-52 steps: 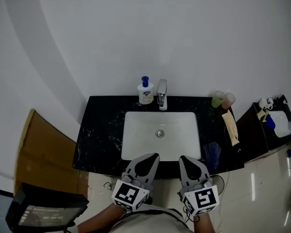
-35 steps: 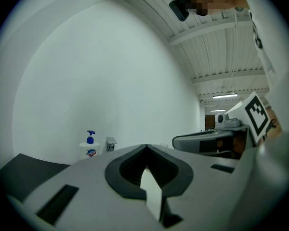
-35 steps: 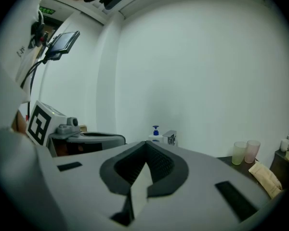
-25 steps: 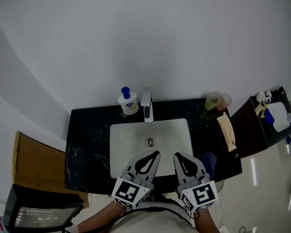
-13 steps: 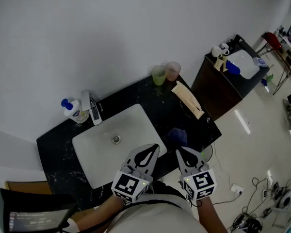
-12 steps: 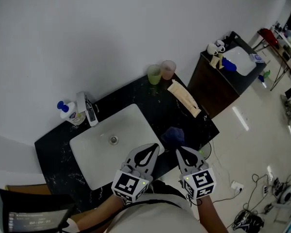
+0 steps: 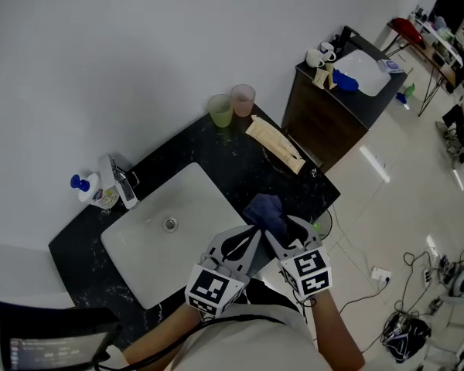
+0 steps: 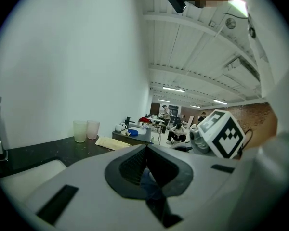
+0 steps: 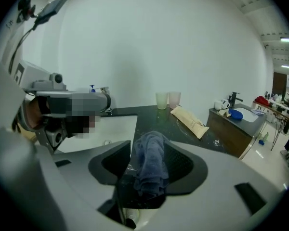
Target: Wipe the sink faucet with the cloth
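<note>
- Head view: the blue cloth [image 7: 264,209] lies bunched on the black counter [image 7: 216,149], just beside the sink [image 7: 189,207] and well apart from the faucet [image 7: 117,182].
- Right gripper [image 7: 281,226]: its jaws have just been opening and stand wide, with the cloth between them, unclamped.
- Left gripper [image 7: 250,234]: jaws together, holding nothing.

Over the sink [image 7: 143,244] basin you have open room straight to the faucet [image 7: 126,185]. A soap bottle [image 7: 89,192] stands just beside it, toward the counter's [image 7: 178,155] left end, and the wall rises close behind. Two cups [image 7: 220,111] and a flat packet [image 7: 274,144] crowd the right end.
</note>
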{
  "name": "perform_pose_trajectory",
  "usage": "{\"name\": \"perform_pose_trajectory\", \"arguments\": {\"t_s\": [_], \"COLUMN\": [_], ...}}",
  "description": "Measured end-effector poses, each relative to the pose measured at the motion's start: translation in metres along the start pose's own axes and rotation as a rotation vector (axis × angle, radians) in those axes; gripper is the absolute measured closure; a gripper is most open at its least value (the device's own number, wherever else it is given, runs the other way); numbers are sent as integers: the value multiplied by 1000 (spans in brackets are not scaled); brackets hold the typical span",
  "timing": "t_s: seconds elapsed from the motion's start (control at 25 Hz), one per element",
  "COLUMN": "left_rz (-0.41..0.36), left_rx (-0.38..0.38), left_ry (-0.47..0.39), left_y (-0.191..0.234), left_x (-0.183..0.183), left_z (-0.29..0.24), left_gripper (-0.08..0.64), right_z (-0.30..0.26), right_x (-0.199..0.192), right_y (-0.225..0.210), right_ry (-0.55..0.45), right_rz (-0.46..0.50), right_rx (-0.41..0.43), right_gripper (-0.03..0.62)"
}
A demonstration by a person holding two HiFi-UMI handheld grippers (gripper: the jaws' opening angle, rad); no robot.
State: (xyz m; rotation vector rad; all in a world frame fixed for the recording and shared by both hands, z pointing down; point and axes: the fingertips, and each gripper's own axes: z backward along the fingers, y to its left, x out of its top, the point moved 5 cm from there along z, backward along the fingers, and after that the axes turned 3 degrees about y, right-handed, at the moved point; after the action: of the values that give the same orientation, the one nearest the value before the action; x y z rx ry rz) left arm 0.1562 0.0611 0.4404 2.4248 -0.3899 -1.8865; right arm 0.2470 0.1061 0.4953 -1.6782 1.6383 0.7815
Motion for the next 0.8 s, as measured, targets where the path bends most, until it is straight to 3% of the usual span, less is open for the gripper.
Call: {"name": "perform_pose_trajectory", "arguments": {"t_s": [0.24,0.52,0.6,0.8], "left_rz": [-18,-7,-6,7], "left_rx": [-8,-4,-1,42], "left_ry": [2,39,38,27], "left_y": [1,5,6,14], "left_x": [0,-11,-11,-8], "left_z": [-3,-7,-8,1], "left_gripper": [558,558,558,558], "right_z": [-27,-60,-64,-51], "right_x": [-5,-19,-26,-12], "right_y": [-7,-13,-14,-9], "right_ry": [104,249,280,175], "right_rz": [25,88,104,36], "right_rx": [16,20,15,57], "right_gripper": [329,334,521,532]}}
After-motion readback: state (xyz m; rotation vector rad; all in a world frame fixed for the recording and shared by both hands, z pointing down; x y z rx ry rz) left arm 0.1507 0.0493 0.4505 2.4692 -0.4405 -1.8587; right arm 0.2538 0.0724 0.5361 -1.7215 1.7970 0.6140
